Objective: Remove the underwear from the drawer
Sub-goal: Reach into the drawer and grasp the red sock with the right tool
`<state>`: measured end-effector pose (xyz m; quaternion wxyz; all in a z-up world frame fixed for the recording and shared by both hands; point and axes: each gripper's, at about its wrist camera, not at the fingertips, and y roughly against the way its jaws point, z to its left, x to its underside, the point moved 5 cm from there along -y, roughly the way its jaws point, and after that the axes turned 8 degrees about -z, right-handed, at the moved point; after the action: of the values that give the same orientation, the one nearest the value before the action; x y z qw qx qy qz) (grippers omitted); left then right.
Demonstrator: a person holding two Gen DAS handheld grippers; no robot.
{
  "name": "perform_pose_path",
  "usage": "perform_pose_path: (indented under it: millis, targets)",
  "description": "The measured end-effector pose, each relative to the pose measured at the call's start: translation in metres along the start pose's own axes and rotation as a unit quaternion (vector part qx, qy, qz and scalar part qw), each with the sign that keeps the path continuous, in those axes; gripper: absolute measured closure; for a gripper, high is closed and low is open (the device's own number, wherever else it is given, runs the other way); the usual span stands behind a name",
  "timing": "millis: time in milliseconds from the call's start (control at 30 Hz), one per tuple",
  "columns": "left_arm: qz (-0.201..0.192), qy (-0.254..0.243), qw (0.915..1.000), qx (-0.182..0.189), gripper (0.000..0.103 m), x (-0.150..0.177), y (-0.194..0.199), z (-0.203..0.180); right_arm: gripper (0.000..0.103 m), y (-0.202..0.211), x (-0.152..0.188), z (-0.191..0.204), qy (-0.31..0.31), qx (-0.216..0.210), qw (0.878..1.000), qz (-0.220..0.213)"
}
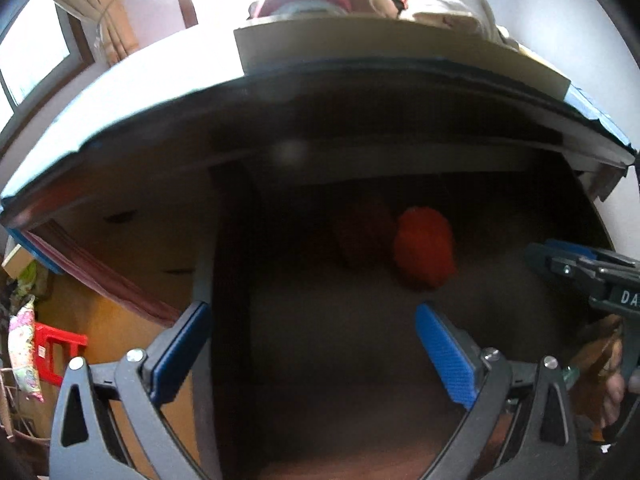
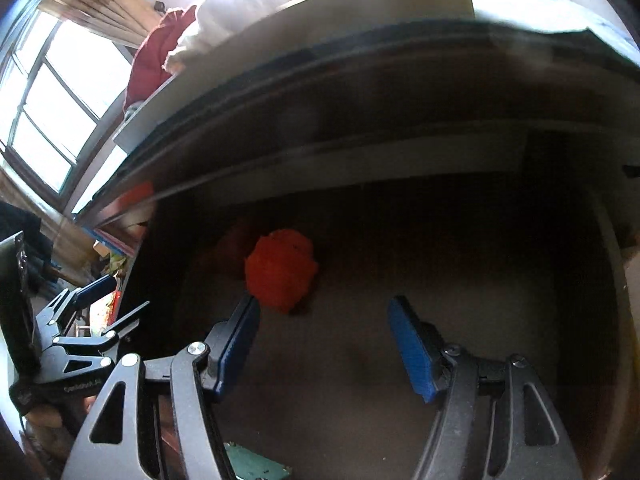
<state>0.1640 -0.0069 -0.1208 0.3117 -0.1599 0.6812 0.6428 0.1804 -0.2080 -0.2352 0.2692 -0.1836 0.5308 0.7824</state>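
A bunched red-orange piece of underwear (image 1: 425,250) lies on the dim floor of the open drawer (image 1: 320,340), toward its back. In the right wrist view the underwear (image 2: 281,270) sits just beyond the left fingertip. My left gripper (image 1: 310,324) hangs over the drawer's left side, open, nothing between its blue pads (image 1: 444,354). My right gripper (image 2: 320,316) is also open and empty, pointing down into the drawer (image 2: 400,360). The right gripper (image 1: 576,264) shows at the right edge of the left wrist view. The left gripper (image 2: 96,296) shows at the left of the right wrist view.
A tabletop edge (image 1: 360,76) overhangs the drawer, with a white box (image 1: 360,46) of clothes (image 1: 448,6) on it. A drawer side wall (image 1: 204,264) stands under my left finger. A red stool (image 1: 56,350) and clutter lie at far left. A window (image 2: 52,92) is bright.
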Motion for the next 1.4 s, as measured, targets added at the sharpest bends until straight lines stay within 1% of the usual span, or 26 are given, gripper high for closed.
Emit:
perform_pose_path:
  millis: [100,267,367,400,500,633,800,933,1000,1067,1133,1200,1267,1400]
  targets:
    - [0.016,0.004,0.9996,0.023,0.001,0.004,-0.006,-0.007,0.034,-0.003,0.005,-0.003,-0.007,-0.001,1.000,0.014]
    - [0.035,-0.006,0.9986,0.040,0.001,0.014,-0.011,-0.017,0.034,0.000,0.014,-0.013,-0.031,-0.006,0.999,0.024]
    - [0.051,0.008,0.9972,0.055,0.001,0.021,-0.014,-0.016,0.034,0.001,0.018,-0.016,-0.040,-0.007,0.999,0.027]
    - [0.057,0.017,0.9964,0.060,0.002,0.025,-0.014,-0.015,0.034,0.001,0.019,-0.017,-0.042,-0.008,0.999,0.028]
    - [0.058,0.028,0.9961,0.060,0.002,0.028,-0.013,-0.010,0.034,-0.002,0.018,-0.015,-0.042,-0.011,0.999,0.031]
    - [0.064,0.018,0.9958,0.063,0.002,0.031,-0.014,-0.016,0.034,-0.010,0.016,-0.013,-0.047,-0.025,0.997,0.047]
    - [0.069,0.012,0.9953,0.067,0.002,0.029,-0.017,-0.018,0.034,-0.015,0.009,-0.008,-0.023,-0.017,0.998,0.058]
    - [0.072,0.030,0.9937,0.080,0.003,0.025,-0.015,-0.009,0.034,-0.021,-0.001,0.006,0.020,-0.036,0.995,0.088]
    - [0.069,0.030,0.9947,0.070,0.003,0.019,-0.016,-0.005,0.034,-0.029,-0.004,0.021,0.071,-0.049,0.989,0.122]
    - [0.074,0.035,0.9941,0.071,0.003,0.019,-0.017,0.002,0.034,-0.039,-0.005,0.038,0.142,-0.045,0.976,0.156]
    - [0.082,0.040,0.9935,0.068,0.003,0.016,-0.019,0.004,0.034,-0.045,-0.005,0.056,0.211,-0.050,0.961,0.173]
    - [0.089,0.037,0.9934,0.062,0.003,0.014,-0.023,0.005,0.034,-0.052,-0.005,0.069,0.268,-0.046,0.946,0.176]
    - [0.094,0.032,0.9936,0.055,0.003,0.012,-0.027,0.004,0.034,-0.059,-0.005,0.079,0.300,-0.048,0.935,0.181]
    - [0.099,0.015,0.9937,0.051,0.003,0.010,-0.031,0.001,0.034,-0.075,-0.004,0.088,0.337,-0.057,0.922,0.182]
